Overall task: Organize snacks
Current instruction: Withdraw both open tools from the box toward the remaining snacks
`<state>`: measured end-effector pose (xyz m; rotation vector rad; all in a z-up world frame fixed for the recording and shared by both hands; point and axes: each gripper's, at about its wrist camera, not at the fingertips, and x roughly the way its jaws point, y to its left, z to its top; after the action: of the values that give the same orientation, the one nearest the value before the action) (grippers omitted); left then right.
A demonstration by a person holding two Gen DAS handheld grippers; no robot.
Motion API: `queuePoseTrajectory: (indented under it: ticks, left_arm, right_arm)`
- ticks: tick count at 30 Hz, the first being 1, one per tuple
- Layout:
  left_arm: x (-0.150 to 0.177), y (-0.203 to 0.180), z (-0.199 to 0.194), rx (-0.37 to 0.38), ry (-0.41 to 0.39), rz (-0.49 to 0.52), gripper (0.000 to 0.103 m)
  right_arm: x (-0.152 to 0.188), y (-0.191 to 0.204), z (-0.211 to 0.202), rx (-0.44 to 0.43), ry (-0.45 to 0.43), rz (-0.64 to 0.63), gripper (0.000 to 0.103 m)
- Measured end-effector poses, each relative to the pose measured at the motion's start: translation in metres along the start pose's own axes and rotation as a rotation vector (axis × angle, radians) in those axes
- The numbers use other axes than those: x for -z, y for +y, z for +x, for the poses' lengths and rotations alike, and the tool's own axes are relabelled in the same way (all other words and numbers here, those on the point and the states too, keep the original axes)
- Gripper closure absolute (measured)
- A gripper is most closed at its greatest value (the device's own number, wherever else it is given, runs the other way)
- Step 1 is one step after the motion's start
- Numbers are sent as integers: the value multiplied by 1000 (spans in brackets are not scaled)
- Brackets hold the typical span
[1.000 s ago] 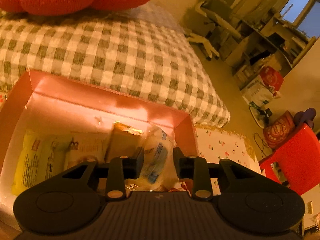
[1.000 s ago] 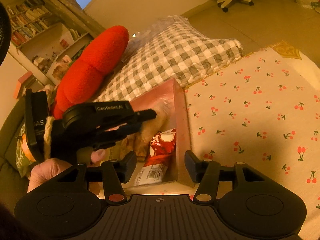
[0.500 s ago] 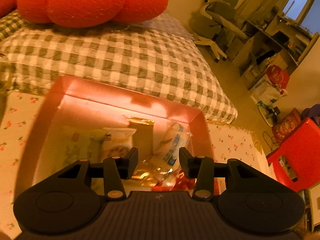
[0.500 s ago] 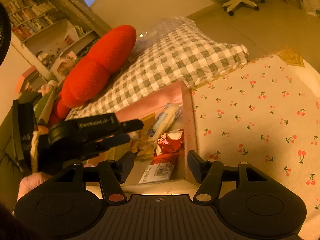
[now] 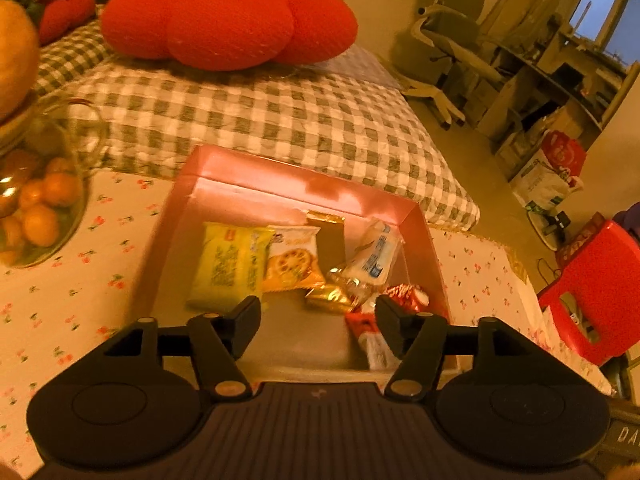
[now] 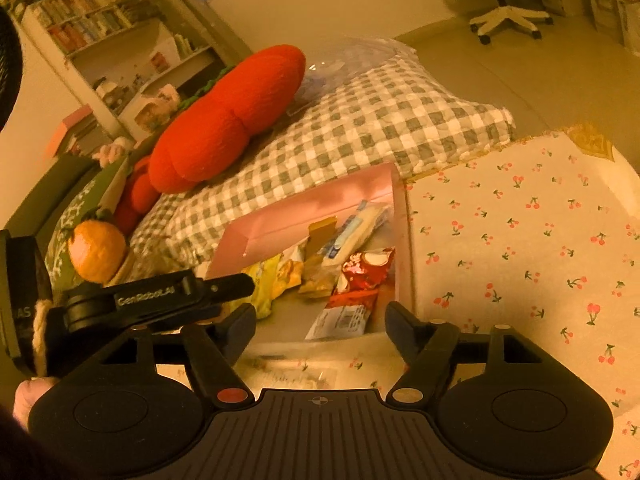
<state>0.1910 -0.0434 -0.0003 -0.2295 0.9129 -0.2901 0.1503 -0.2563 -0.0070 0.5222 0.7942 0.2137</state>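
A grey-and-white checked quilt (image 5: 280, 120) fills the background with a red tomato-shaped plush cushion (image 5: 228, 20) on it; in front lies a cream tablecloth printed with red cherries (image 6: 520, 240). On that cloth, against the quilt's edge, sits the open pink cardboard box (image 5: 248, 172), and the snacks are inside it: a flat yellow packet (image 5: 228, 264) at the left, an orange cracker packet (image 5: 292, 264) overlapping its edge, a white-and-blue wrapped bar (image 5: 376, 256) leaning toward the far right corner, a small gold-foil sweet (image 5: 328, 296) and a red-and-white wrapper (image 6: 352, 288) along the right wall.

The left gripper (image 5: 318, 312) hangs above the box's near edge with jaws wide and nothing between them; the right gripper (image 6: 320, 322) is likewise spread and empty, just outside the near rim. The step appears to be tidying the pile, so a good move would be a steep approach to the loose right-hand cluster, pinching one wrapper by its crimped end rather than its puffed middle.

Only the left view shows the glass bowl of small oranges (image 5: 36, 208) beside the box; only the right view shows the left gripper's side profile and the bare cloth to the right
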Motion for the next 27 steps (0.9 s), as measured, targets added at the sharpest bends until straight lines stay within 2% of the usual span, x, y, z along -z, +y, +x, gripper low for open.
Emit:
queuePoseTrajectory:
  ticks: [21, 23, 27]
  left_arm:
    - [65, 7, -58, -73, -21, 86, 10]
    - [71, 8, -63, -87, -33, 92, 4]
    - [87, 13, -70, -112, -72, 102, 1]
  right_arm:
    - [34, 32, -36, 10, 29, -159, 18]
    - [39, 35, -38, 22, 29, -179, 16]
    - [52, 35, -39, 44, 48, -207, 15]
